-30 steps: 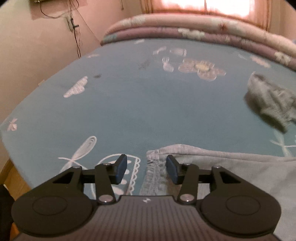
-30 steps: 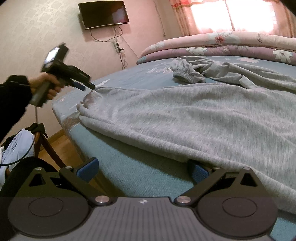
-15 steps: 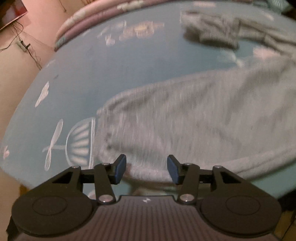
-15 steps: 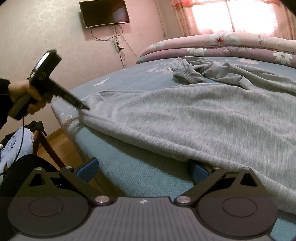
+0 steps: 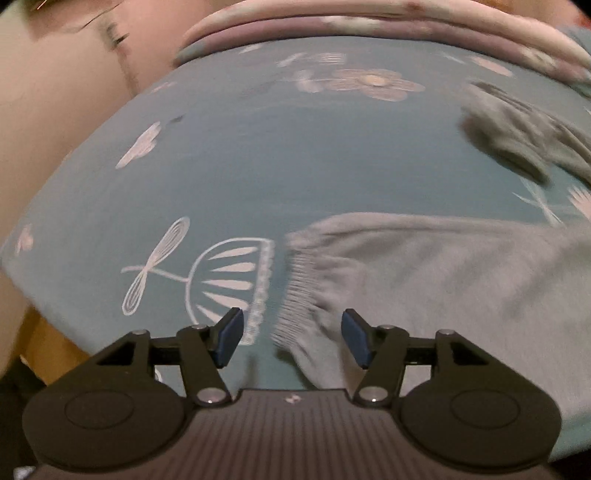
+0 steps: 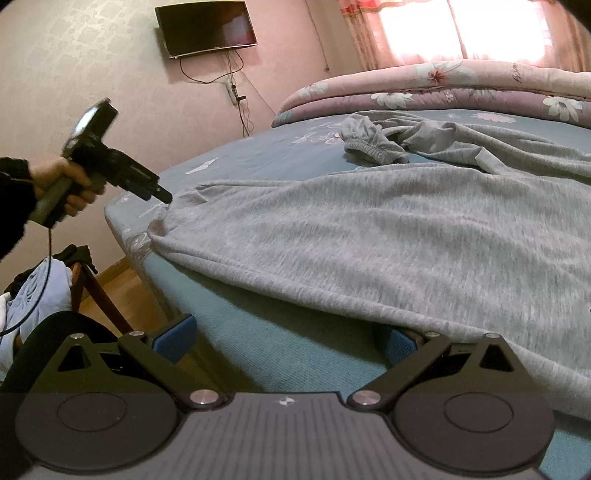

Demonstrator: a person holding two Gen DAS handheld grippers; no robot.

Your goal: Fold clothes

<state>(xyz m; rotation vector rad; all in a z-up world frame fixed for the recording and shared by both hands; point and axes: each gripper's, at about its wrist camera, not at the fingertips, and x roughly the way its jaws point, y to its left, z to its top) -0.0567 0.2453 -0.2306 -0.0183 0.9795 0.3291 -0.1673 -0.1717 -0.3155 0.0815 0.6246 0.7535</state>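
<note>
At the near edge of the bed (image 6: pixel 236 332), the right gripper (image 6: pixel 284 338) is being held with its jaws spread wide; the hem of the grey garment (image 6: pixel 369 236) is being draped over its right finger, with no pinch being made. Farther left, the left gripper (image 5: pixel 291 341) is being pointed down at the garment's ribbed cuff (image 5: pixel 295 291); its jaws have just been opening and are being kept apart, the cuff lying between the pads, ungripped. Beyond, the garment is being shown spread across the sheet, a second cuff (image 6: pixel 373 144) bunched up. At the back, a quilt (image 6: pixel 443 88) and a wall television (image 6: pixel 206 27) are being shown.
</note>
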